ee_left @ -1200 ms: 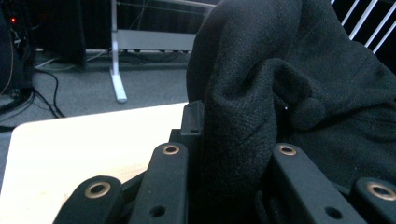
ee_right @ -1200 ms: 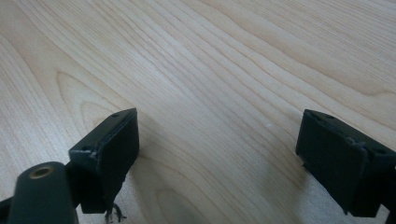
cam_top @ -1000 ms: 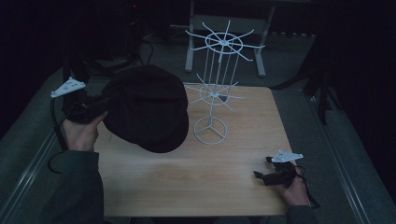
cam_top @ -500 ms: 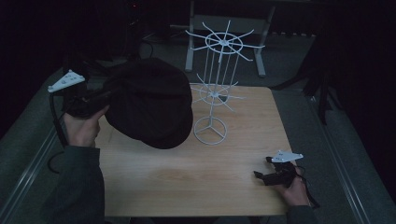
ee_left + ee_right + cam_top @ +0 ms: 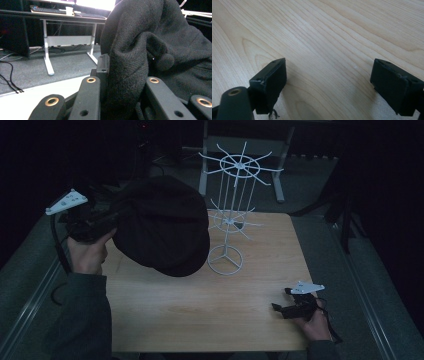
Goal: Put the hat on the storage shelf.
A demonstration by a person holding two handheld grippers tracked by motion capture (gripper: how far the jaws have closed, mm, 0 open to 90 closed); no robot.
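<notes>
A black flat cap [image 5: 162, 227] hangs in the air over the left half of the table, next to a white wire display stand [image 5: 230, 215] with radial hooks. My left gripper [image 5: 112, 217] is shut on the cap's edge; in the left gripper view the dark wool cap [image 5: 140, 57] is pinched between the two jaws. My right gripper [image 5: 280, 309] rests low on the table near its front right corner, pointing left. In the right gripper view its fingers [image 5: 270, 80] stand wide apart over bare wood, with nothing between them.
The light wooden table [image 5: 200, 315] has free surface in front of the stand. A white-legged desk [image 5: 70, 37] stands behind the table on grey carpet. Dark floor surrounds the table on both sides.
My left gripper has lifted the cap a little and carried it slightly toward the stand. The right gripper has stayed where it was.
</notes>
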